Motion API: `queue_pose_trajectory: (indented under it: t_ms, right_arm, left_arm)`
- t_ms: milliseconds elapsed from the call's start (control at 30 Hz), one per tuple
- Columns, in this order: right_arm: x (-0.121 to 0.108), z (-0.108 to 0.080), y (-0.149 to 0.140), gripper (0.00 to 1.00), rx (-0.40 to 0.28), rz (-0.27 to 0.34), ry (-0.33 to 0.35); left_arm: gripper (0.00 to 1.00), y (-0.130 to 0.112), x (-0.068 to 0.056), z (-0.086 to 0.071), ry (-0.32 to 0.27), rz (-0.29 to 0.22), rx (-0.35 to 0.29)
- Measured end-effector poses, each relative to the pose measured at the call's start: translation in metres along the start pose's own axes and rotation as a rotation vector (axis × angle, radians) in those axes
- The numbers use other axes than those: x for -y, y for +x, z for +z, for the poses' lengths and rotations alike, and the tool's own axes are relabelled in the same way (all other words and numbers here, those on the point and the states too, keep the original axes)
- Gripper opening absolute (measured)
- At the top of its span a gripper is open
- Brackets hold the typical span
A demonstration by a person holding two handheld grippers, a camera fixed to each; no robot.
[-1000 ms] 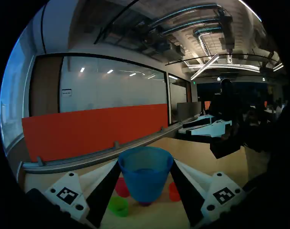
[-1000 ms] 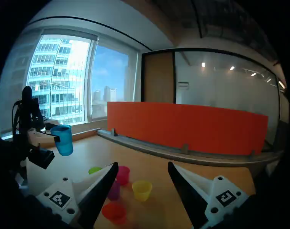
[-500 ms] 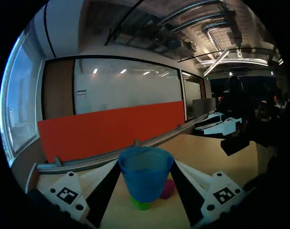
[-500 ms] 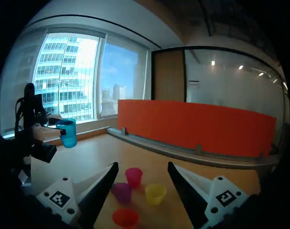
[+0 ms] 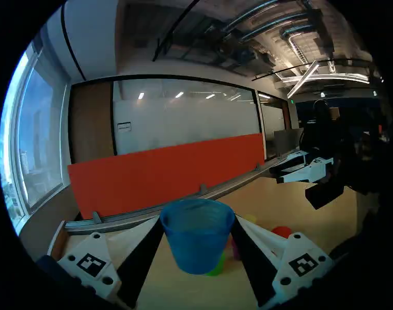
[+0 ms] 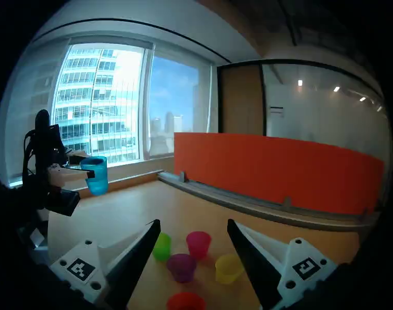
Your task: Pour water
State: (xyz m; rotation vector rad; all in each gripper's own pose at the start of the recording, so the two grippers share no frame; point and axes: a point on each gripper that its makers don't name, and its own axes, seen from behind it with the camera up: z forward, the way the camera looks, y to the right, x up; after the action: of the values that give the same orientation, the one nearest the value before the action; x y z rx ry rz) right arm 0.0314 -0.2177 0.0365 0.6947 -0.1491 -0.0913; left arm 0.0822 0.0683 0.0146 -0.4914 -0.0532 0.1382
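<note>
Red cup (image 5: 281,231) now farther right, beyond tapered translucent blue cup (image 5: 197,235)

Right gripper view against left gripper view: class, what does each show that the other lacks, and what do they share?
Right gripper view: the glass tower outside. Left gripper view: ceiling pipes and a strip light. Shared: the blue cup held between the jaws of the left gripper, the orange panel and the wooden table.
</note>
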Motion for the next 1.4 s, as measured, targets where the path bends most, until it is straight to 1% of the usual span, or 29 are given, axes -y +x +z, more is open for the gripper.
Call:
queue_pose_trajectory:
  t_ms: [167, 367, 467, 800, 1067, 1400]
  right_arm:
    - [0.007, 0.008, 0.001, 1.00, 0.012, -0.004, 0.026]
    - [0.018, 0.018, -0.004, 1.00, 0.059, -0.024, 0.074]
    - [0.022, 0.026, -0.010, 1.00, 0.094, -0.033, 0.098]
    - [0.037, 0.050, -0.032, 1.00, 0.245, -0.084, 0.181]
    - [0.048, 0.066, -0.045, 1.00, 0.334, -0.105, 0.232]
    - [0.066, 0.088, -0.070, 1.00, 0.453, -0.126, 0.290]
  left_arm:
    - [0.87, -0.001, 0.005, -0.002, 0.008, -0.001, 0.000]
    - [0.87, -0.002, 0.010, -0.002, 0.013, 0.001, 0.000]
    - [0.87, -0.002, 0.012, -0.002, 0.013, 0.000, -0.001]
    - [0.87, 0.000, 0.019, -0.003, 0.019, 0.006, -0.001]
    - [0.87, -0.003, 0.022, -0.004, 0.022, 0.006, 0.002]
    - [0.87, -0.007, 0.024, -0.003, 0.018, 0.007, 0.006]
